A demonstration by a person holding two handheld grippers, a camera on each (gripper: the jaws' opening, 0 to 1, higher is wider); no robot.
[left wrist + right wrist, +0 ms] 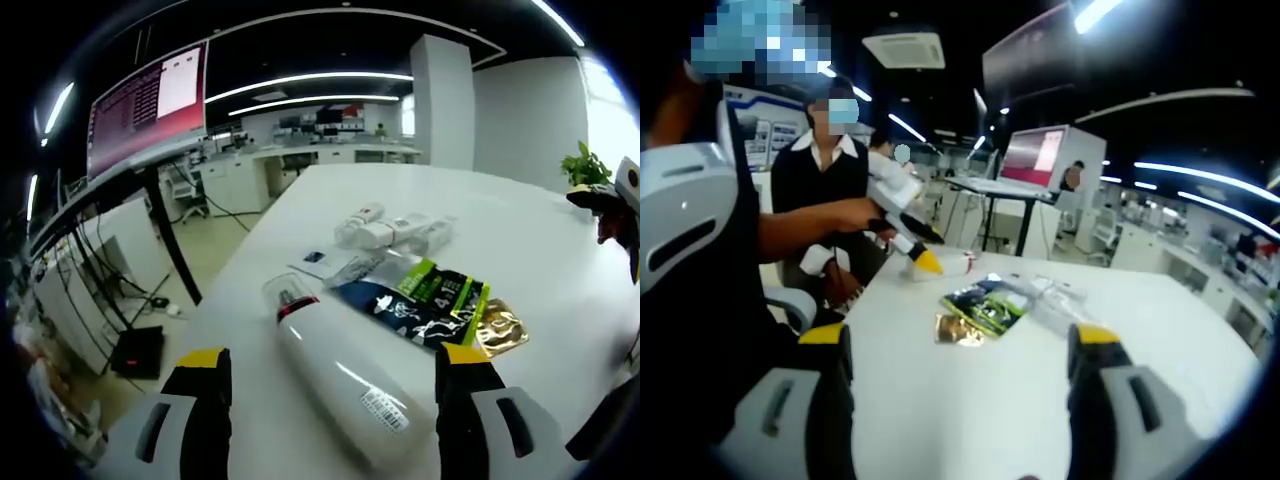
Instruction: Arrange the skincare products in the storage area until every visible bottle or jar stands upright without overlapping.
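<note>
Currently left tool spread around lying white bottle, right tool spread empty; smooth cylinder may roll off table.

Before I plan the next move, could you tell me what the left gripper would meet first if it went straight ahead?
Most likely the white bottle, lying on its side on the table between the left gripper's open jaws.

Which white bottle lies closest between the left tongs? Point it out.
The large white bottle with the clear cap and red band, lying on its side between the left tongs. The smaller white tubes lie farther up the table.
</note>
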